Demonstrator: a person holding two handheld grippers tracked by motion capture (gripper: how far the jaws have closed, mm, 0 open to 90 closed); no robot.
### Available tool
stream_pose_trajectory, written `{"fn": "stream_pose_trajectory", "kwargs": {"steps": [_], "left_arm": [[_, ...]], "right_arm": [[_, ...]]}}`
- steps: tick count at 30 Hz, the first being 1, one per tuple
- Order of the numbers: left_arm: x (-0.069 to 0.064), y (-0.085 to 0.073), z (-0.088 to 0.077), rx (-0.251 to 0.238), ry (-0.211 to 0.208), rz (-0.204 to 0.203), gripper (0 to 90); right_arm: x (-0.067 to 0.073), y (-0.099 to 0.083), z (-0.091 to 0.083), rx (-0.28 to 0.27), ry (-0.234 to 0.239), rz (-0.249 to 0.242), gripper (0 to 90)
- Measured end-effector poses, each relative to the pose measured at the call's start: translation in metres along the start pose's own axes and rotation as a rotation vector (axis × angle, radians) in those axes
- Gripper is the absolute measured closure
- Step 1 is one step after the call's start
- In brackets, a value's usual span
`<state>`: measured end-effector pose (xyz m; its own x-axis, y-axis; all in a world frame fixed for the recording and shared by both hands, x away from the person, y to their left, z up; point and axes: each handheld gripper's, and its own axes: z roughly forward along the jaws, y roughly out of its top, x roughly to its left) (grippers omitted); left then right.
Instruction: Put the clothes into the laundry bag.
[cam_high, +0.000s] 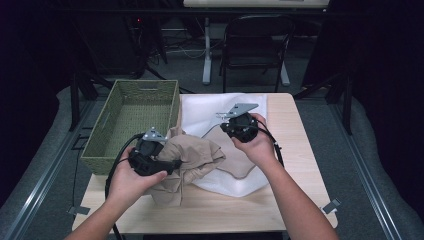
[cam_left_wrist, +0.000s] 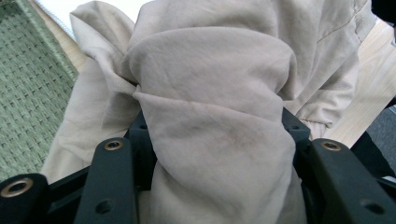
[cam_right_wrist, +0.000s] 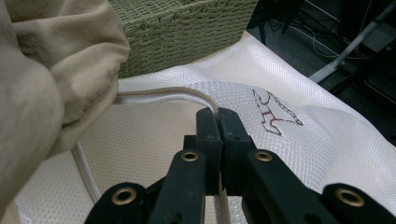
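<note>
Here, in the high view, a person sits at a light wood table (cam_high: 295, 165) and holds a tool in each hand. The left tongs (cam_high: 172, 164) are near the left side of the table. They bite into a bunched-up tan cloth (cam_high: 197, 160). The tan cloth lies partly on the table and partly on a white cloth (cam_high: 205, 112). A green woven basket (cam_high: 131, 120) stands on the far left of the table, just beside the tan cloth. The right tongs (cam_high: 235, 125) are farther back, over the white cloth, and point down at it. A black chair (cam_high: 257, 47) stands on the floor beyond the table.

In the left gripper view, the left tongs (cam_left_wrist: 212, 135) squeeze a thick fold of the tan cloth (cam_left_wrist: 210, 93) between the two black jaws. The basket (cam_left_wrist: 28, 93) shows at the left, touching the cloth.

In the right gripper view, the right tongs (cam_right_wrist: 218, 121) are pressed tight together on the rolled edge of the white cloth (cam_right_wrist: 327, 154). That edge is lifted, and you can see the cream underside below it. A small brown stitched mark (cam_right_wrist: 275, 116) sits just to the right of the jaws. The tan cloth (cam_right_wrist: 51, 79) hangs at the left, and the basket (cam_right_wrist: 182, 28) stands behind it.
</note>
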<state>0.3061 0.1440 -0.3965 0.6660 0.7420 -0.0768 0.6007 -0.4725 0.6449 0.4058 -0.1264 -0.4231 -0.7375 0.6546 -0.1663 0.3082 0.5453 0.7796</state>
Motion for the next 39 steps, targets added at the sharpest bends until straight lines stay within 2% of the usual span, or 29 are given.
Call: {"fn": "stream_pose_trajectory", "kwargs": {"steps": [7,17,20,25,26,29,32,39], "left_arm": [[-0.01,-0.003,0.012,0.008,-0.01,0.023,48.2],[-0.029,-0.007,0.035,0.016,-0.046,0.054,48.2],[-0.036,-0.007,0.044,0.026,-0.079,0.068,48.2],[-0.044,-0.005,0.054,0.026,-0.091,0.08,48.2],[-0.047,-0.003,0.059,0.031,-0.107,0.083,48.2],[-0.051,-0.001,0.065,0.036,-0.117,0.091,48.3],[-0.057,0.002,0.078,0.043,-0.141,0.1,48.2],[-0.062,0.004,0.097,0.058,-0.141,0.1,48.3]], "right_arm": [[0.0,0.0,0.001,0.001,0.003,-0.001,88.6],[0.004,0.0,0.003,0.002,0.01,-0.005,88.6],[0.004,0.0,0.004,0.002,0.012,-0.006,88.6],[0.006,0.001,0.004,-0.002,0.013,-0.003,88.6],[0.006,0.001,0.004,-0.004,0.018,-0.002,88.6],[0.006,0.001,0.004,0.0,0.019,-0.008,88.6],[0.008,0.001,0.003,-0.003,0.02,-0.005,88.6],[0.009,-0.001,0.001,-0.013,0.025,0.002,88.6]]}}
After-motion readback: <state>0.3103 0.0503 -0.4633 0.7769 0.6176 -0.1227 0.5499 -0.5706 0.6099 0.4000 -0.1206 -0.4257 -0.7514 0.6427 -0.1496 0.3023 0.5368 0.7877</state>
